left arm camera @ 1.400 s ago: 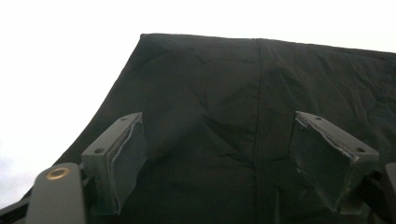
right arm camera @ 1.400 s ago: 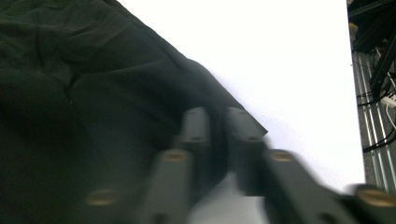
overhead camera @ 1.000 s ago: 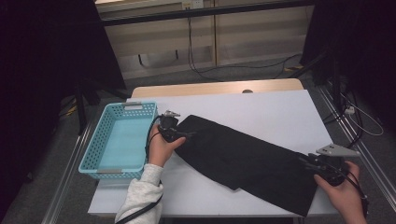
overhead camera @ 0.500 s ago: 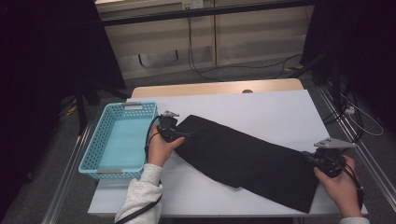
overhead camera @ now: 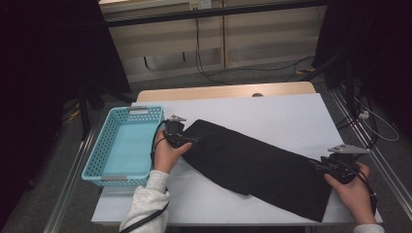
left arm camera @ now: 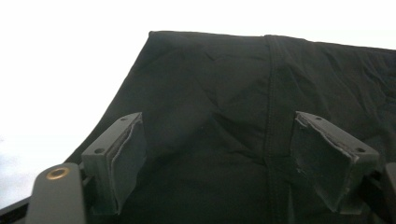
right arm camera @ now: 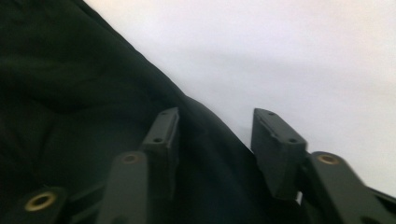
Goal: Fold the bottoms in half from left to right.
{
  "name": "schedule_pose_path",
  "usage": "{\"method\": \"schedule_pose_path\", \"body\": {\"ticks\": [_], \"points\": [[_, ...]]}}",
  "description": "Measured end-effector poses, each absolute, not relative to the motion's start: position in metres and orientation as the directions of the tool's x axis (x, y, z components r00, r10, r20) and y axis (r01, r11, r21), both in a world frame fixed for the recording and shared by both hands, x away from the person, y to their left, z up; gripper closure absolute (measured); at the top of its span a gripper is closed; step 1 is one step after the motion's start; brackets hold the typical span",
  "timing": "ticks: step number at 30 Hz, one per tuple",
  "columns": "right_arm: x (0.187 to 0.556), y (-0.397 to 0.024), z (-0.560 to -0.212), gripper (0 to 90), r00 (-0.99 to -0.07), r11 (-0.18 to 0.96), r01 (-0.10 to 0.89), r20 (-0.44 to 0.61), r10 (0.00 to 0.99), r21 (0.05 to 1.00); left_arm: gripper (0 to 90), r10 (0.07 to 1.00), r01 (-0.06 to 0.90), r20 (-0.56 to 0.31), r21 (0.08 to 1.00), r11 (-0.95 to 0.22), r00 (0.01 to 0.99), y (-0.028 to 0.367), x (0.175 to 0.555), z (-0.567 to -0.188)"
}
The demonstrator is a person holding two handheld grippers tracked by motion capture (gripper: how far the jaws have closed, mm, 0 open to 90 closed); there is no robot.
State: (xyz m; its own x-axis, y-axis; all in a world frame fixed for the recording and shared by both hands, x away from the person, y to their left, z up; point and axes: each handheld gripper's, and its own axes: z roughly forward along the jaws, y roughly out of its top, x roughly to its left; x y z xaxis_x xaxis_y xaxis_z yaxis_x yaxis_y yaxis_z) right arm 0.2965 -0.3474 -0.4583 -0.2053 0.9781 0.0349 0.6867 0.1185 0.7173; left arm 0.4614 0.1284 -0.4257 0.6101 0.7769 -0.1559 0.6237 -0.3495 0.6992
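A long black cloth (overhead camera: 252, 165) lies slantwise on the white table (overhead camera: 272, 116), from the middle left to the near right. My left gripper (overhead camera: 193, 140) rests at the cloth's far left end. Its jaws stand wide apart over the cloth (left arm camera: 224, 84), and the left gripper (left arm camera: 217, 135) is open. At the near right end my right gripper (overhead camera: 317, 164) has just been opening. In the right gripper view the cloth's edge (right arm camera: 70, 93) runs between the parted jaws of my right gripper (right arm camera: 217, 126), and the pads do not press on it.
A light blue plastic basket (overhead camera: 97, 160) stands at the table's left edge, beside the left hand. White tabletop stretches beyond the cloth toward the wooden far edge (overhead camera: 218, 91). Cables lie on the floor behind the table.
The right hand has shifted a little at the cloth's near right end. The left hand and the cloth lie as before.
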Motion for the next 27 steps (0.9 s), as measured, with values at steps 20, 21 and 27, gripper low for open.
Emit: {"method": "schedule_pose_path", "body": {"ticks": [20,21,27], "points": [[0.299,-0.340,-0.442,47.8,-0.227,0.092,0.652,0.078,0.971,0.753,19.6,0.789,0.628,-0.161,0.706,-0.328,0.592,0.130,0.481,-0.435],[0.300,-0.336,-0.442,45.3,-0.236,0.100,0.649,0.075,0.969,0.754,19.4,0.789,0.636,-0.169,0.699,-0.326,0.590,0.129,0.482,-0.435],[0.301,-0.321,-0.441,37.5,-0.288,0.134,0.641,0.075,0.955,0.755,18.4,0.796,0.641,-0.166,0.697,-0.323,0.582,0.129,0.488,-0.436]]}}
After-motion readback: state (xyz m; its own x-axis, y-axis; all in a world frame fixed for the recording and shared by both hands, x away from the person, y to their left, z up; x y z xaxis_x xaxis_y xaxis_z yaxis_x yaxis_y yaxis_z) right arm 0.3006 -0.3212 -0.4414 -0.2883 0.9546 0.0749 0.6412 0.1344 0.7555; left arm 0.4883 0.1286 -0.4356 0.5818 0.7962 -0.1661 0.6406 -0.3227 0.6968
